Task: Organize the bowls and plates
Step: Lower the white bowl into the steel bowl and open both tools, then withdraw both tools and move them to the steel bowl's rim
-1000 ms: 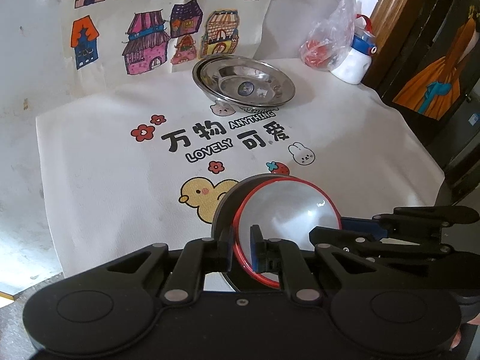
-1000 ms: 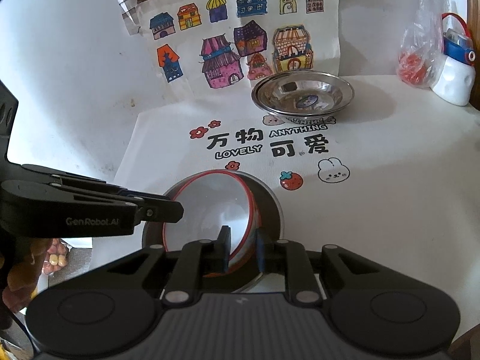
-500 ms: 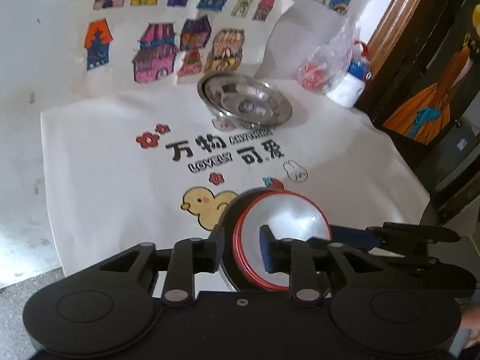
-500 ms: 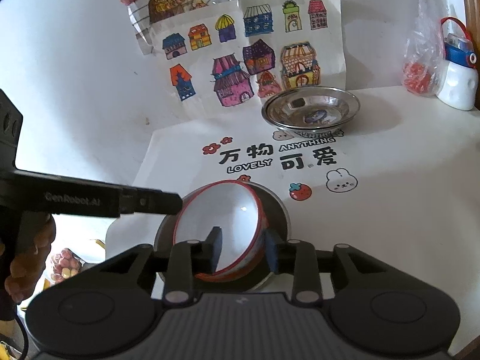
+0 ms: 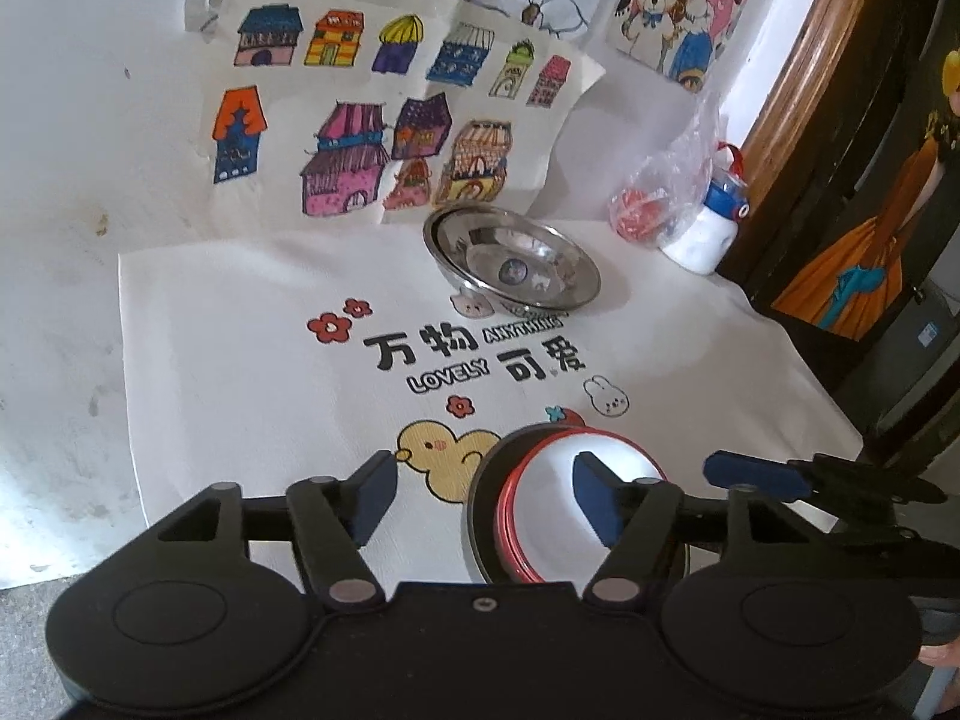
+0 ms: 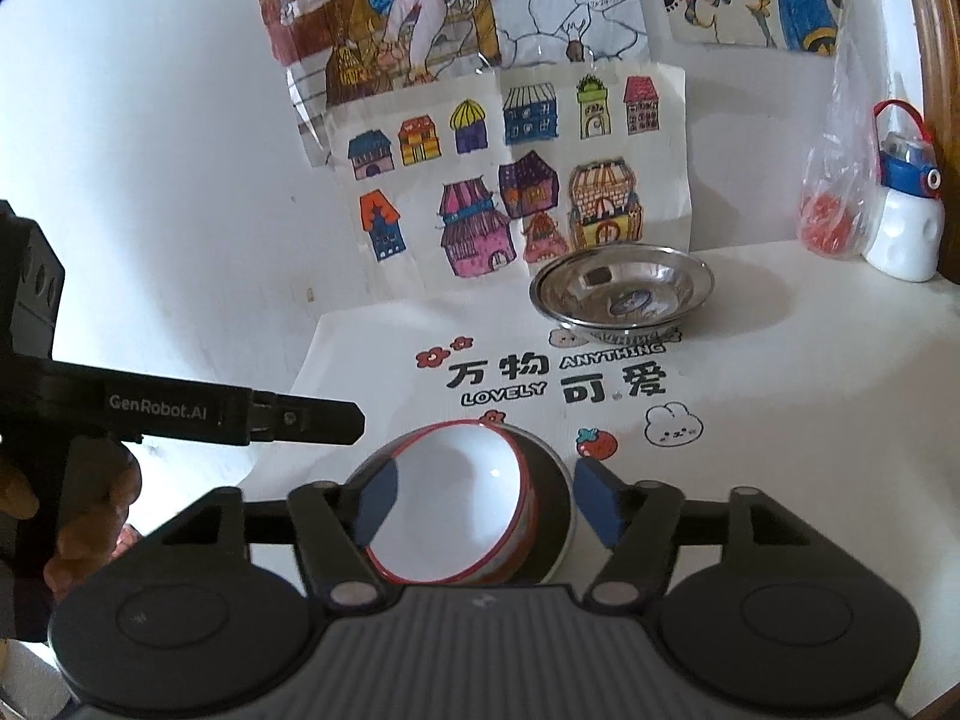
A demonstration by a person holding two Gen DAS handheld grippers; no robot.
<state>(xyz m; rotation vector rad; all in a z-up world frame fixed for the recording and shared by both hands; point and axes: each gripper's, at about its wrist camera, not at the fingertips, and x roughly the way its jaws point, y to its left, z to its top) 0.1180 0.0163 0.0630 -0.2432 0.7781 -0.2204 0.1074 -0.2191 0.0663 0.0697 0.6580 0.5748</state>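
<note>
The red-rimmed bowl [image 6: 456,498], tilted leftward in a dark plate [image 6: 549,516], is partly hidden behind both grippers' bodies. Left gripper [image 5: 486,495] and right gripper [image 6: 486,501] fingers have just been opened wide, nothing held.

I see a printed white cloth [image 6: 780,432] underfoot, house drawings [image 6: 516,192] at twelve o'clock, and a plastic bag [image 6: 837,204] beside a white bottle [image 6: 906,228] at two.

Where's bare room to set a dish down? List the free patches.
Free: the cloth left of the lettering, between the wall and the duck; also right of the steel bowl, before the bottle. Crowded: the near edge, where both grippers flank the red-rimmed bowl.
</note>
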